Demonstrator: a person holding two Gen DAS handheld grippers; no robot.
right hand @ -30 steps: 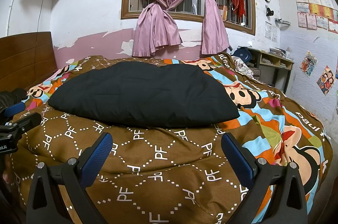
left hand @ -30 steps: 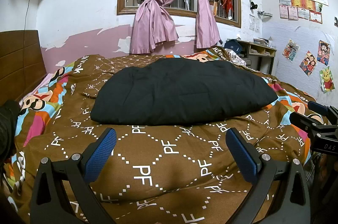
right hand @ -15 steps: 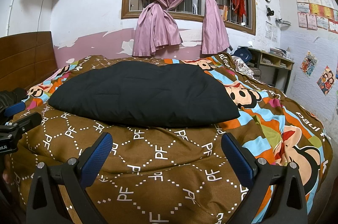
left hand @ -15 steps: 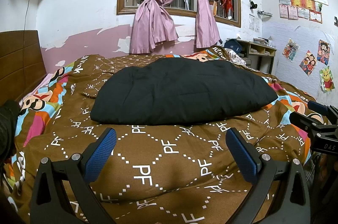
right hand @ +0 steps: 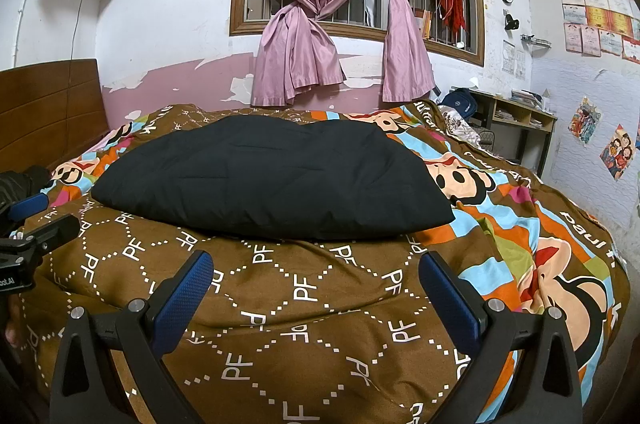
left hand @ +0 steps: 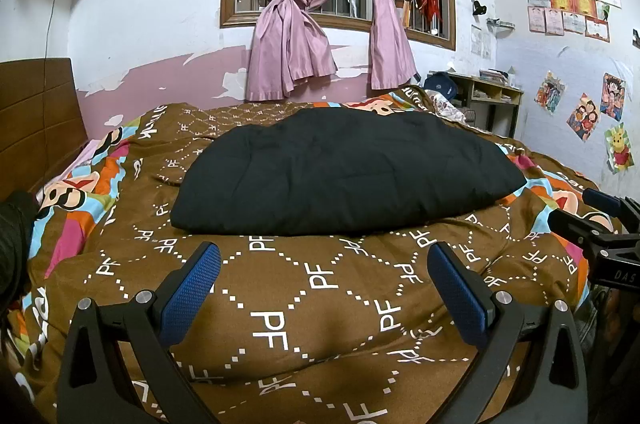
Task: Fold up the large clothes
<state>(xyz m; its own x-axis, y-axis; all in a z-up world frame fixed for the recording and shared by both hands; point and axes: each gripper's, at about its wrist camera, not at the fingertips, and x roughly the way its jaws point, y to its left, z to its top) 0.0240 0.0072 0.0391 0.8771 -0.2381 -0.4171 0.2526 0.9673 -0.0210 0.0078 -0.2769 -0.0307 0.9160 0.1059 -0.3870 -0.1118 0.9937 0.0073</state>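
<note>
A large black padded garment [left hand: 344, 172] lies folded into a flat block on the brown patterned quilt [left hand: 304, 288] of the bed; it also shows in the right wrist view [right hand: 272, 184]. My left gripper [left hand: 324, 260] is open and empty, hovering above the quilt in front of the garment's near edge. My right gripper [right hand: 316, 268] is open and empty, also short of the garment's near edge. Each gripper shows at the side of the other's view: the right one [left hand: 600, 240] and the left one [right hand: 32, 228].
A wooden headboard [left hand: 36, 120] stands at the left. A window with pink curtains [left hand: 328, 24] is behind the bed. A desk with shelves [left hand: 488, 92] stands at the back right. A dark cloth [left hand: 16, 240] lies at the bed's left edge.
</note>
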